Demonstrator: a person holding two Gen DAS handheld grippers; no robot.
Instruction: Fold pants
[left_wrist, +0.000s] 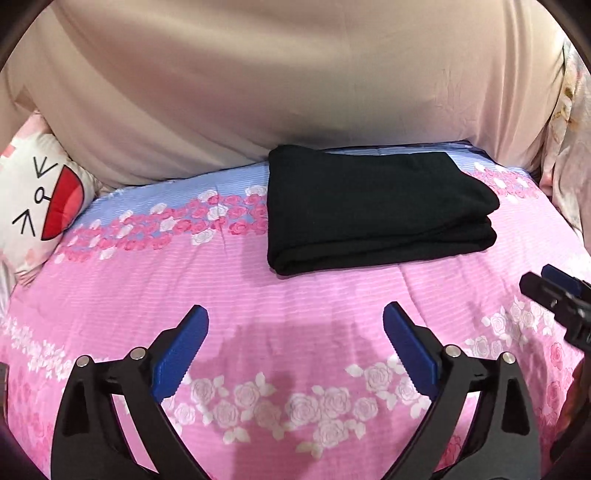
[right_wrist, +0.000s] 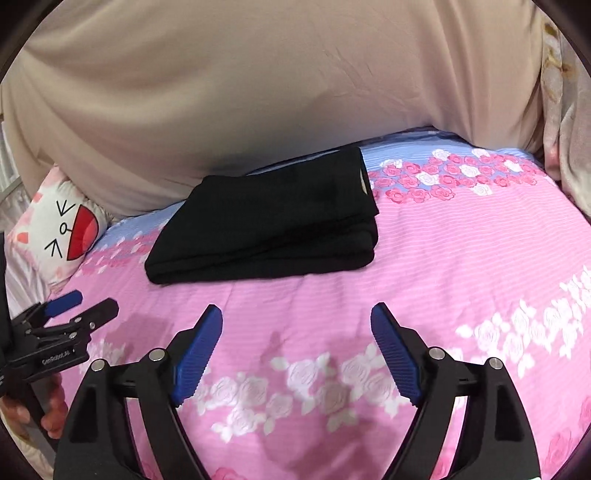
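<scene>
1. Your left gripper (left_wrist: 295, 314) has its blue pads spread wide apart, with nothing between them but the pink flowered bedspread (left_wrist: 258, 295) below. It hangs over the near part of the bed, well short of the clothing.
2. Your right gripper (right_wrist: 296, 314) is likewise spread apart and empty, held over the same bedspread, just as clear of the fabric.
3. The black pants (left_wrist: 373, 206) lie folded into a compact rectangular stack on the bed, toward its far side. The layered fold edges show along the near and right sides of the stack. Neither gripper touches them.
4. In the right wrist view a small pale patch, perhaps a label, shows at the far right corner of the pants; you cannot tell what it is.
5. Behind the pants a large beige cover (left_wrist: 258, 92) rises like a wall; the stack's far edge sits close against its base.
6. A cushion with a cartoon face (left_wrist: 40, 199) leans at the left edge of the bed, well apart from the pants.
7. From the right wrist view you can see your left hand (right_wrist: 51, 406) gripping the handle of the left gripper at the lower left.
</scene>
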